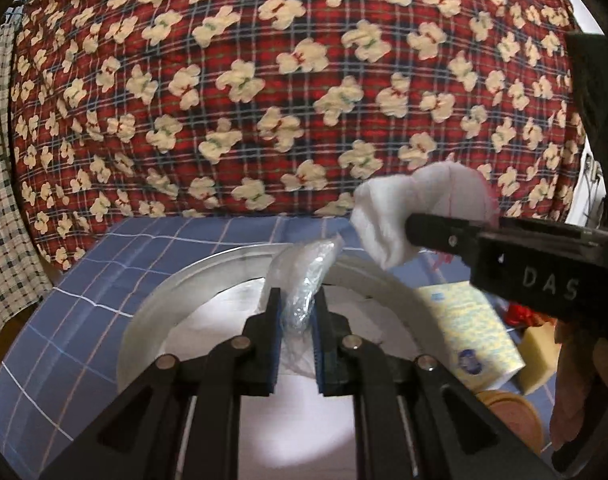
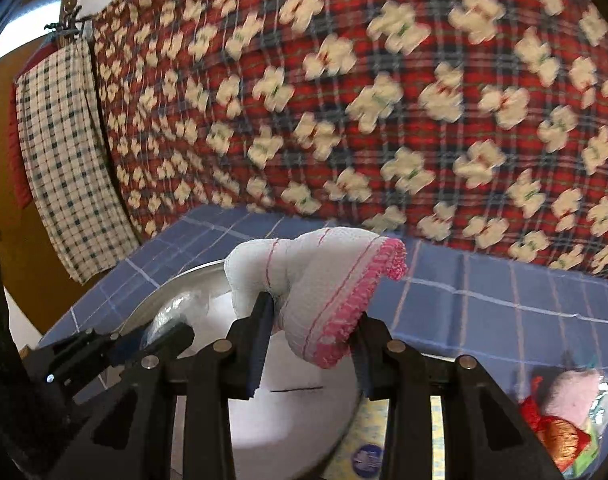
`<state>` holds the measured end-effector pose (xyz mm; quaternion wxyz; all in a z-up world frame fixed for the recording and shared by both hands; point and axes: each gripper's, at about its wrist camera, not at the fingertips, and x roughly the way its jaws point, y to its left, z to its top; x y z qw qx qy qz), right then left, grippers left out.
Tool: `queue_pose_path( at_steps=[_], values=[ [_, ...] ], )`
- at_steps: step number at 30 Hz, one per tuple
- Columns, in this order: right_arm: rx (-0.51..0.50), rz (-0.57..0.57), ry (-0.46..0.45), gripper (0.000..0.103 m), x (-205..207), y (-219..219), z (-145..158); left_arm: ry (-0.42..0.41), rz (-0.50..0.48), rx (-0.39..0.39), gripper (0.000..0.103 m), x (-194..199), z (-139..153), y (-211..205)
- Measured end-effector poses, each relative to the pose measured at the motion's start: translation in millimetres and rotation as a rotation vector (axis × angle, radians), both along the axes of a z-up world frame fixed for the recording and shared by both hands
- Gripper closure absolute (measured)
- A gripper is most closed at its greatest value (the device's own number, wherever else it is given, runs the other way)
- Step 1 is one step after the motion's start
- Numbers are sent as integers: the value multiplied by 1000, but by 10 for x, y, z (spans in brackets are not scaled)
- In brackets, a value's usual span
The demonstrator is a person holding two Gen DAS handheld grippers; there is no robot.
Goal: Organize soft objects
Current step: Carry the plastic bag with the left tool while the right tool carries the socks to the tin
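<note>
While each claw is clamped on a soft item above the round metal basin (image 1: 143, 316), left claw (image 1: 297, 320) on crinkled clear plastic bag (image 1: 304, 280), right claw (image 2: 310, 344) on white pink-trimmed sock (image 2: 324, 280), neither is deposited yet; a pink plush toy (image 2: 572, 392) right of the basin seems left.

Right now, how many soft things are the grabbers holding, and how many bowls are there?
White sock with pink trim, in the right gripper: 1
Clear crinkly plastic bag, in the left gripper: 1
Metal bowl below them: 1
Total: 3 things, 2 of them held
</note>
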<state>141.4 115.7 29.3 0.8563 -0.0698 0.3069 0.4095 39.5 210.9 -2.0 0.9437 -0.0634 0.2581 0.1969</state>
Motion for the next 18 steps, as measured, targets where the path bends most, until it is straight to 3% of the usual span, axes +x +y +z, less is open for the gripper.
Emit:
queue_pose_path(
  at_steps=[8,18],
  values=[
    [-88,48,54,64,39,340,-219,78,10,-85,92,67,-177,415],
    [-192,56,120,62,168,551,-427,124,13,-135,92,130,-264,639]
  ],
)
